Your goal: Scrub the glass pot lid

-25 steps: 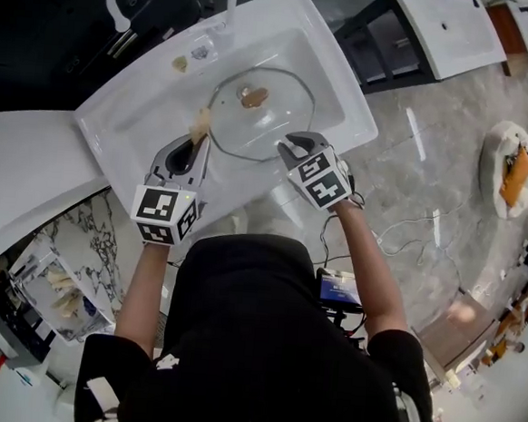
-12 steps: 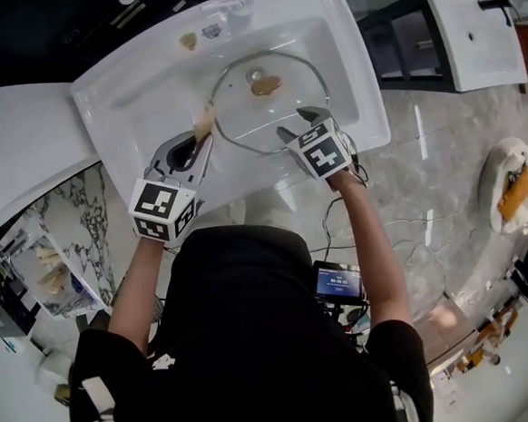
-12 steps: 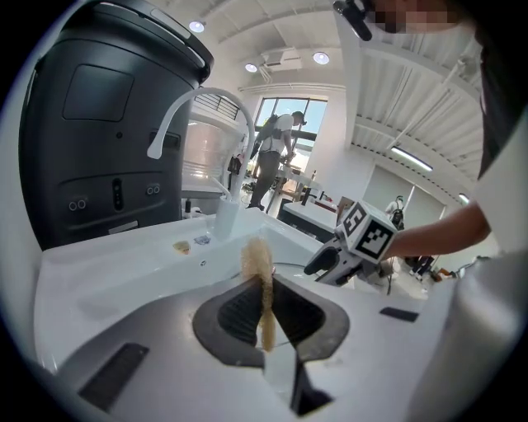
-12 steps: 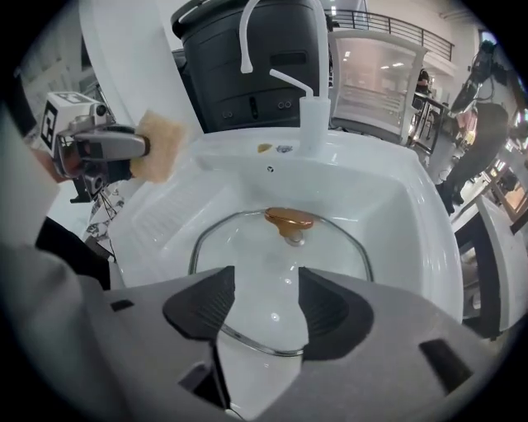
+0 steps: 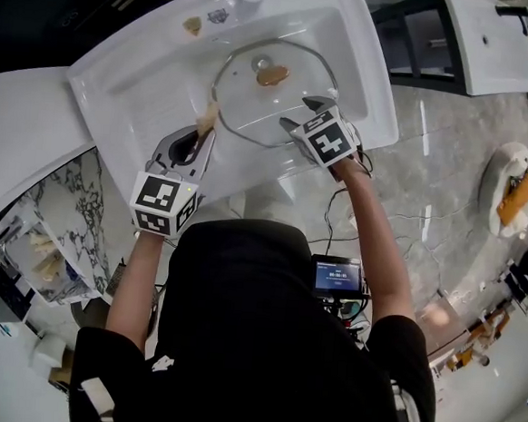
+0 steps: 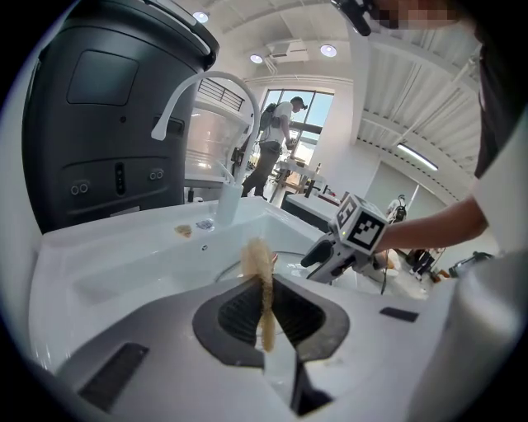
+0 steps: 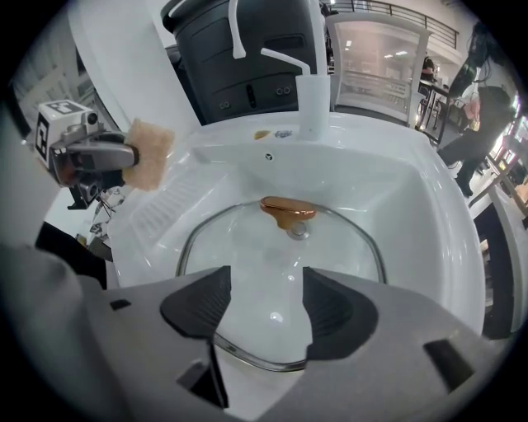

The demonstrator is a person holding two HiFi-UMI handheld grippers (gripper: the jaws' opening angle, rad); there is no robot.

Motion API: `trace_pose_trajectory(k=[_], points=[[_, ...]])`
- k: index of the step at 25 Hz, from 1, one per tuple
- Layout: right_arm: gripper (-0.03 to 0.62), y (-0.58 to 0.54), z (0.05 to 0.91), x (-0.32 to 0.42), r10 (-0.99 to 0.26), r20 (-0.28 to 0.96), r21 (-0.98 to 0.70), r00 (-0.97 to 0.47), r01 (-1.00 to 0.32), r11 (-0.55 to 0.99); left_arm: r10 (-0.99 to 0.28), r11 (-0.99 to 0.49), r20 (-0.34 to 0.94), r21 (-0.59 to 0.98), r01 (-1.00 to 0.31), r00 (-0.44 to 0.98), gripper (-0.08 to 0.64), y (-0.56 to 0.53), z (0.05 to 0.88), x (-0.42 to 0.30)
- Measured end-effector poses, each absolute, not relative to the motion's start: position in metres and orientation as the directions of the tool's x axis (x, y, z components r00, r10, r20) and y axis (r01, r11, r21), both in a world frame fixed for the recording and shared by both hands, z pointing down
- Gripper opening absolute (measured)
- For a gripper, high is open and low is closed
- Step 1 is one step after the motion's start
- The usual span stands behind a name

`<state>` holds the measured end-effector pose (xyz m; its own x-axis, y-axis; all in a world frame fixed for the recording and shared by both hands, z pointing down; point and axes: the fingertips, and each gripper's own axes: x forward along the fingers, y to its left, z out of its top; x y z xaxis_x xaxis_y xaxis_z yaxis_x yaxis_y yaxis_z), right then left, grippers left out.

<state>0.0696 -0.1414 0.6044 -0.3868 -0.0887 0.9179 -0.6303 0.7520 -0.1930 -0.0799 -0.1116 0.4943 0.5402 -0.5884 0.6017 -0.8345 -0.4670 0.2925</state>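
The left gripper (image 5: 197, 141) had its jaws closed on a thin, tan, rough-textured scrubbing sponge (image 6: 261, 272), which stood upright between the ribbed black pads and stuck out past the tips, over the near left part of the sink. The right gripper (image 7: 266, 307) pointed steeply down at the near edge of the glass pot lid (image 7: 272, 247). Its jaws had just been opening and stood wide apart, pinching nothing, with only the lid's metal rim showing below the gap. The lid, clear and rounded with a steel band, lay flat in the basin of the glossy white sink (image 5: 157, 70), its copper-coloured knob (image 7: 287, 211) on the far side. Beyond it rose a white faucet (image 7: 313, 103).
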Motion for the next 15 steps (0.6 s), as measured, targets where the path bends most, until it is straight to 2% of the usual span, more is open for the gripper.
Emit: trace_pose_trajectory(k=[10,15], points=[[0.267,-0.141,0.610,0.073,-0.059,0.919,-0.220,-0.389,-0.633,0.743,-0.540,-0.468,0.623,0.337,-0.817,0.566,0.020,-0.109,0.508,-0.075],[0.267,-0.142,0.608,0.070,-0.045,0.925,-0.226,-0.377,-0.643,0.731,-0.472,-0.500,0.645,0.367,-0.785,0.601,0.020,-0.106,0.520,-0.066]])
